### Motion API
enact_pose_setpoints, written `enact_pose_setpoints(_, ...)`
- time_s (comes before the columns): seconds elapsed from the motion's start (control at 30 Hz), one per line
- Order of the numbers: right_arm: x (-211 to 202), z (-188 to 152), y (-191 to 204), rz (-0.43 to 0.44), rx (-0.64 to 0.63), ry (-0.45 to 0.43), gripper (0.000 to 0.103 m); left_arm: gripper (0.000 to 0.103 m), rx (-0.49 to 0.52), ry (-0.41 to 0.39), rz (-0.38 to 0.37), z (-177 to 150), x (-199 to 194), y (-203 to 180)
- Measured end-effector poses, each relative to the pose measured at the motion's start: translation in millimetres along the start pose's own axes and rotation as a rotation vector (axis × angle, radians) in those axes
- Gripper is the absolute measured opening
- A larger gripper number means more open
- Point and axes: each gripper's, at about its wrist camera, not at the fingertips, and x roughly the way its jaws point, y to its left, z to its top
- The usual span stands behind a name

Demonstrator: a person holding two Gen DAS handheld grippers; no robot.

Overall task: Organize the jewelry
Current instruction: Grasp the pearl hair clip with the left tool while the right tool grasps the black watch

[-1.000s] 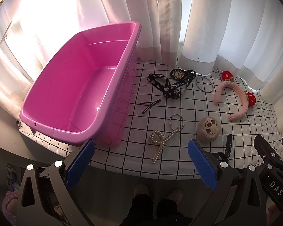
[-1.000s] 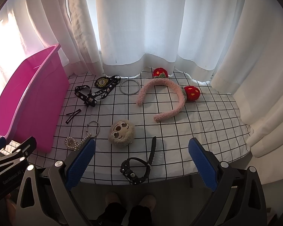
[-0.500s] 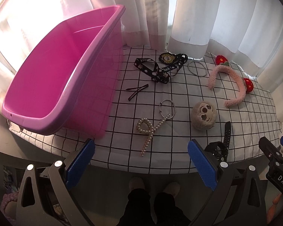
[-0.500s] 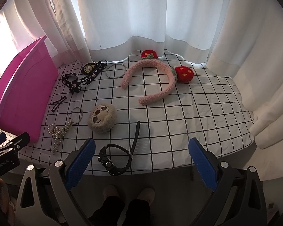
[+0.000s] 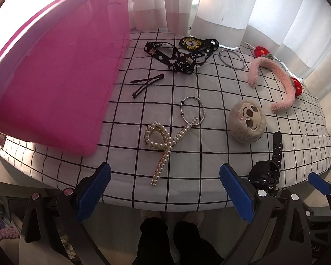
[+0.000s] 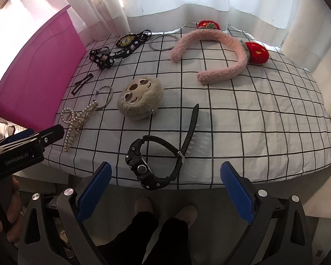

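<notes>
Both tongs have come in closer and lower over the last second, so the counter (image 5: 125,185) with its checked cloth now fills each view and the pink tub (image 5: 55,88) has slid off to the far left of the left tongs (image 5: 164,190), only its near wall showing. Both pairs stand released, jaws wide apart and grasping nothing.

The pearl hair clip (image 5: 163,141) now lies just ahead of the left tongs, lined up between the blue pads, its tip touching the thin silver ring (image 5: 193,110) beyond it. The black watch (image 6: 153,165) sits right in front of the right tongs (image 6: 164,190), at the counter's near edge, strap trailing away. The plush face (image 6: 141,98), pink headband (image 6: 220,55), black ribbons (image 5: 181,57), crossed hair pins (image 5: 146,84) and bangle (image 5: 231,59) lie farther off.

Nothing looks sorted yet; judging by the approach, the clip and the watch seem the first picks, each then bound leftward to the tub.
</notes>
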Motion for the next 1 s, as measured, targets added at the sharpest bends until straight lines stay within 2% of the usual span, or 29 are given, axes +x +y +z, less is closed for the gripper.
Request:
enact_pose_setpoints(0.2, 24, -6, 6, -0.003, -0.022, 0.036, 0.094, 0.097, 0.026, -0.003, -0.005, 4, 20, -3)
enact_pose_setpoints(0.4, 44, -7, 0, -0.055, 0.023, 0.069, 0.094, 0.097, 0.041, 0.005, -0.012, 8, 36, -1)
enact_pose_setpoints(0.67, 65, -3, -5, -0.033, 0.079, 0.099, 0.094, 0.097, 0.077, 0.001, -0.029, 8, 52, -4)
enact_pose_setpoints(1.0, 73, 7, 1, -0.072, 0.055, 0.080, 0.094, 0.097, 0.072, 0.020, -0.037, 14, 73, -3)
